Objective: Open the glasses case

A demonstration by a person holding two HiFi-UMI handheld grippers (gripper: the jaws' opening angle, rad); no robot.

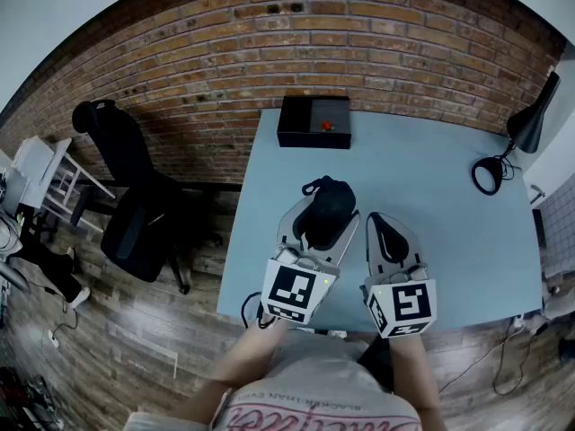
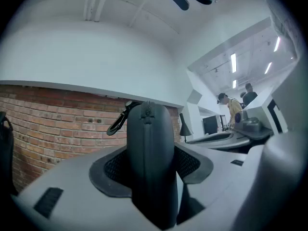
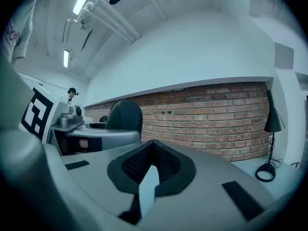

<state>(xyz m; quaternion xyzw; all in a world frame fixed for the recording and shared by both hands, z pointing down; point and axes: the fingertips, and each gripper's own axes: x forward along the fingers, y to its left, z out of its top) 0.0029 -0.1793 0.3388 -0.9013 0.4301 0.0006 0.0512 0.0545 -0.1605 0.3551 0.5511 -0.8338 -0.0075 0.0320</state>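
A black zipped glasses case (image 1: 325,208) with a wrist loop stands between the jaws of my left gripper (image 1: 324,206), which is shut on it above the pale blue table (image 1: 422,205). In the left gripper view the case (image 2: 150,162) fills the gap between the pads, zipper seam facing the camera, loop (image 2: 118,121) hanging to its upper left. My right gripper (image 1: 381,224) sits just to the right of the case, shut with nothing between its pads. From the right gripper view the case (image 3: 124,117) shows at the left, clear of the right gripper (image 3: 153,162).
A black box (image 1: 314,121) with a red spot on top stands at the table's far edge. A black desk lamp (image 1: 517,142) is at the far right. A black office chair (image 1: 135,214) stands on the wooden floor to the left, before the brick wall (image 1: 359,43).
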